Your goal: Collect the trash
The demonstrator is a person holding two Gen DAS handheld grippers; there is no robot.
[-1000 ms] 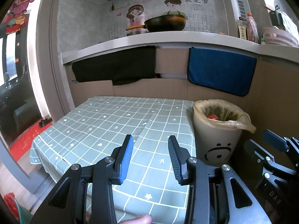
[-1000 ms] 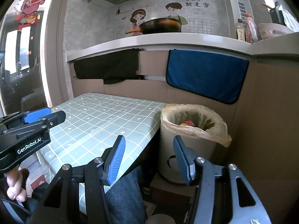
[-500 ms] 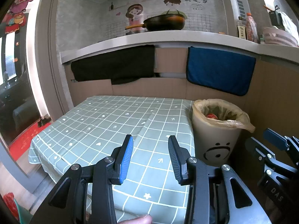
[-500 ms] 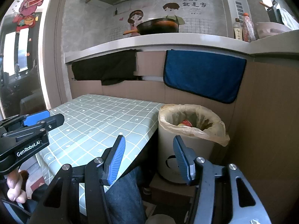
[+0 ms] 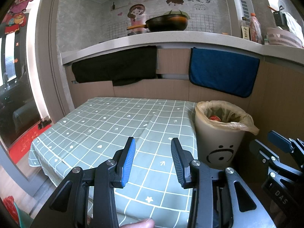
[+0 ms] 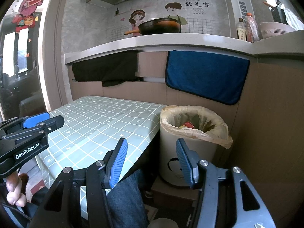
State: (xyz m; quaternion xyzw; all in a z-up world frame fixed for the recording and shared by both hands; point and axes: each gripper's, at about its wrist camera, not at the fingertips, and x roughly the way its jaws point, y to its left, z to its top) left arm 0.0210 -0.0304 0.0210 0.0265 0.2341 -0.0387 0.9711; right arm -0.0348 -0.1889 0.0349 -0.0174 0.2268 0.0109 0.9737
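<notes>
Both my left hand-held gripper [image 5: 153, 158] and right hand-held gripper [image 6: 151, 160] sit wide open and empty, since the trash [image 6: 187, 124] looks already inside the bin [image 6: 187, 157] beside the desk [image 5: 106, 127].

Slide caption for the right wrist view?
Open right gripper hovers before lined trash bin beside checked table.

Stood upright just beside the right edge of the checked table: a pale round trash bin [image 5: 218, 140] [image 6: 182, 152] with a black smiley face on its front, at four o'clock in the left wrist view. Lined with a translucent yellowish bag [image 5: 245, 122] folded over the rim. Held red-and-yellow trash [image 6: 187, 124] inside, partly hidden.
</notes>
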